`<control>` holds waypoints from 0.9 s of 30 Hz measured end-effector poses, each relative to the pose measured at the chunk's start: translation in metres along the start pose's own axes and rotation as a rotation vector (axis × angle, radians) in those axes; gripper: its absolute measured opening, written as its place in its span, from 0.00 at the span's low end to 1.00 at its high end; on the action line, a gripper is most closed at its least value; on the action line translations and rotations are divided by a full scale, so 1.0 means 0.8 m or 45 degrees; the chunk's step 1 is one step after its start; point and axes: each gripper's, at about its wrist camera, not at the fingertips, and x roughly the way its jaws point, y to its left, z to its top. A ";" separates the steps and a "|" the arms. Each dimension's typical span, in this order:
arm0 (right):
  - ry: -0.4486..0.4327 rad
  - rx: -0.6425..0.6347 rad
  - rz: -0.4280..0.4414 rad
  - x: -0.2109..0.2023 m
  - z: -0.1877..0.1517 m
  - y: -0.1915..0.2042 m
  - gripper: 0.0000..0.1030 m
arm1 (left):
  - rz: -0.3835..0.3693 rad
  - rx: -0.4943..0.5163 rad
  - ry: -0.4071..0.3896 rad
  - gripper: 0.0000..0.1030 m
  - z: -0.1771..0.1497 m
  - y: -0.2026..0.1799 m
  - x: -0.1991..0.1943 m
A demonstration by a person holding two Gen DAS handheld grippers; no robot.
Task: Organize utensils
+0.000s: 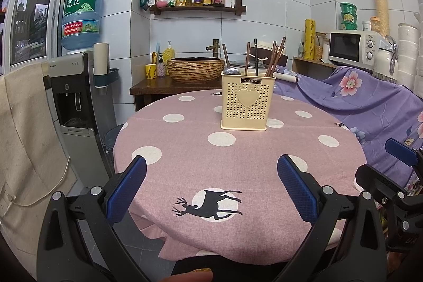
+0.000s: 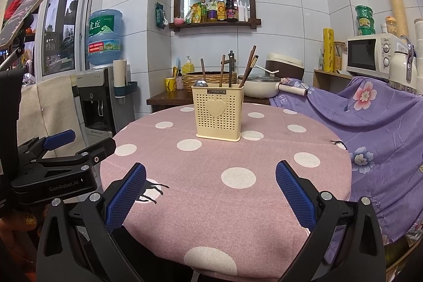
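I see the cream utensil holder (image 1: pixel 247 100) standing upright on the far half of the round table (image 1: pixel 185 149), with the chopsticks (image 1: pixel 275 57) and a metal spoon (image 1: pixel 232 71) already standing inside it. No loose utensil lies on the pink cloth in either view. That fits two readings: the utensils have all been gathered into the holder, or they wait there to be taken out and sorted. I cannot settle which, so I judge no particular move is due.

Both tools hang over the near edge of the table. The left gripper (image 1: pixel 211 189) has its fingers spread wide with nothing between them; the right gripper (image 2: pixel 210 190) is the same, wide apart and holding nothing.

The holder sits well ahead of both pairs of fingers, roughly centred between the left pair and slightly left of centre between the right pair. If I do go in, I would keep low and slow, because the holder looks light and top-heavy, and the leaning chopsticks could catch a finger.
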 end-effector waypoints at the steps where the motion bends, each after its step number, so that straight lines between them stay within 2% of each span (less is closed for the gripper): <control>1: 0.001 0.000 0.000 0.000 0.000 0.000 0.94 | 0.001 0.000 -0.001 0.95 0.000 0.000 0.000; 27: 0.000 0.000 0.000 -0.001 -0.001 0.003 0.94 | -0.002 -0.001 -0.008 0.95 0.002 0.000 -0.003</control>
